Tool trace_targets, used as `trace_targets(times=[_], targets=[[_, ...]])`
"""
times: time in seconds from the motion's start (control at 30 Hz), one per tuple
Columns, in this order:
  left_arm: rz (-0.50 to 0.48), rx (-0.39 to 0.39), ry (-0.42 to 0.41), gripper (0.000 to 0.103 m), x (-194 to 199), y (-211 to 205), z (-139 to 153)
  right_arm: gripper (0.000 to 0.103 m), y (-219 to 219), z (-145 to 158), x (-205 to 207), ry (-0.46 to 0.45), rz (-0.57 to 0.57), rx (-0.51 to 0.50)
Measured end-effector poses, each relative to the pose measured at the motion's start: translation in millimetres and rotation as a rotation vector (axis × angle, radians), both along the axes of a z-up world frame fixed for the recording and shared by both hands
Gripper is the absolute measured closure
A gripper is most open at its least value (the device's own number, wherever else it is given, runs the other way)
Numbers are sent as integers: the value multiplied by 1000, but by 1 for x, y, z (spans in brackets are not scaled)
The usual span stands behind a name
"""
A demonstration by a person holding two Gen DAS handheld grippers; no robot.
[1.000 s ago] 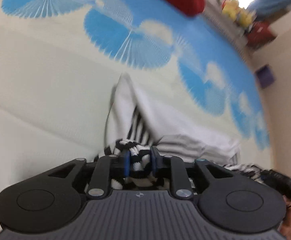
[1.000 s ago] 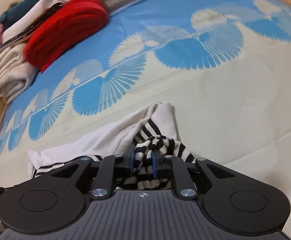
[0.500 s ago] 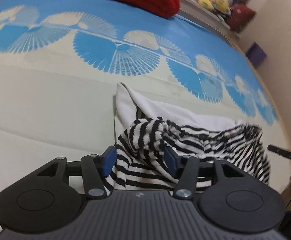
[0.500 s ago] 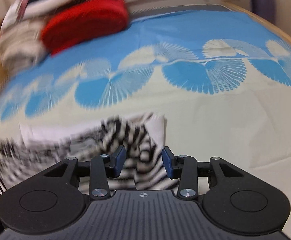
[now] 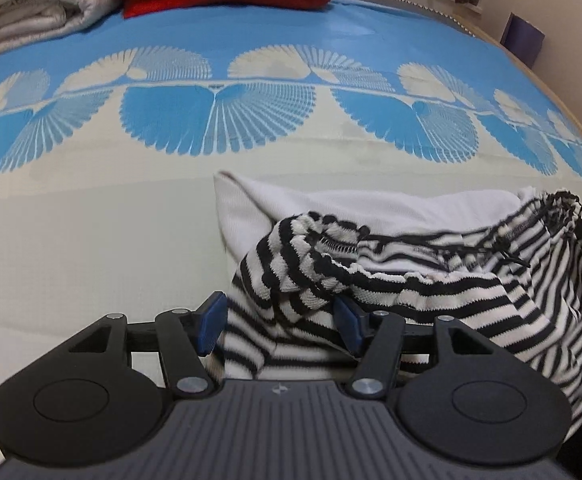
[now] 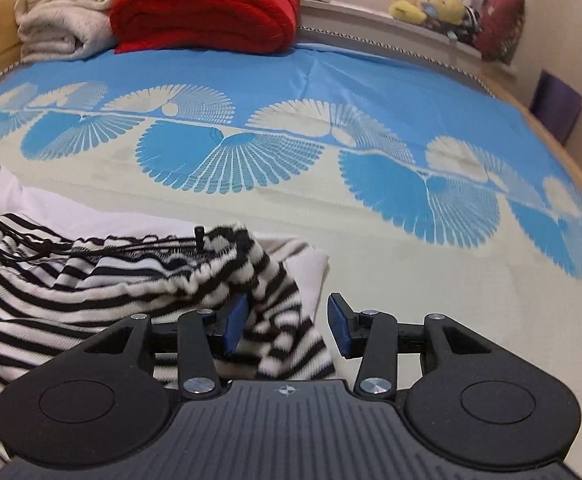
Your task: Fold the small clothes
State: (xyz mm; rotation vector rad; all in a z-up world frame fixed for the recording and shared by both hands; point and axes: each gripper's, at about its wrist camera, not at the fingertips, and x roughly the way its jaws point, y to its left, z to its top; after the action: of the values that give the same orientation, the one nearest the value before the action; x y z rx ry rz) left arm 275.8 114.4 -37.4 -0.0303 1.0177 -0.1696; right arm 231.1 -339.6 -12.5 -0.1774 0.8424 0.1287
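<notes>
Folding looks barely begun: striped garment [image 5: 431,292] lies bunched over a white cloth [image 5: 331,204] on the bedspread [image 5: 91,240]. Left gripper [image 5: 279,322] stands wide; right gripper [image 6: 287,326] is opening, fabric loose between both.

Bed cover [image 5: 91,240]: fills most of both views; cream in the lower half, blue in the upper half, with a band of blue and cream fan shapes across the middle.
Red blanket [image 6: 207,12]: folded, at the top centre-left of the right wrist view, resting on the blue part of the cover.
Cream blanket [image 6: 63,20]: folded, upper left, touching the left side of the red blanket.
Window ledge [image 6: 371,20]: runs along the top right behind the bed.
Plush toys [image 6: 427,8]: yellow, on the ledge at upper right; details blurred.
Purple object [image 6: 555,104]: at the right edge, against the wall.
</notes>
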Motion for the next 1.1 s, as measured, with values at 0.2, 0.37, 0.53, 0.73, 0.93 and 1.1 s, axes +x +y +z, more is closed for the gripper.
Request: trace_targets(times=[0.2,0.37,0.53,0.73,0.93,1.1], targets=[[12,3,-17,39,21,-6,-5,59,14,-10,23,19,34,-5],[-9,-15,-6,71,38,-14,-12,72,19,-20,37,45,60,0],[74,56,-228,97,40,-11,20,98,6,1,46,-43,-9,112],[161,88,-204,97,64,-13,10,99,-19,21,60,-170,-224,267],[270,23,-194,91,78,-5,8,99,3,11,76,-173,-249,183],[313,36,91,48,90,10,-27,58,9,-22,96,60,-277,128]])
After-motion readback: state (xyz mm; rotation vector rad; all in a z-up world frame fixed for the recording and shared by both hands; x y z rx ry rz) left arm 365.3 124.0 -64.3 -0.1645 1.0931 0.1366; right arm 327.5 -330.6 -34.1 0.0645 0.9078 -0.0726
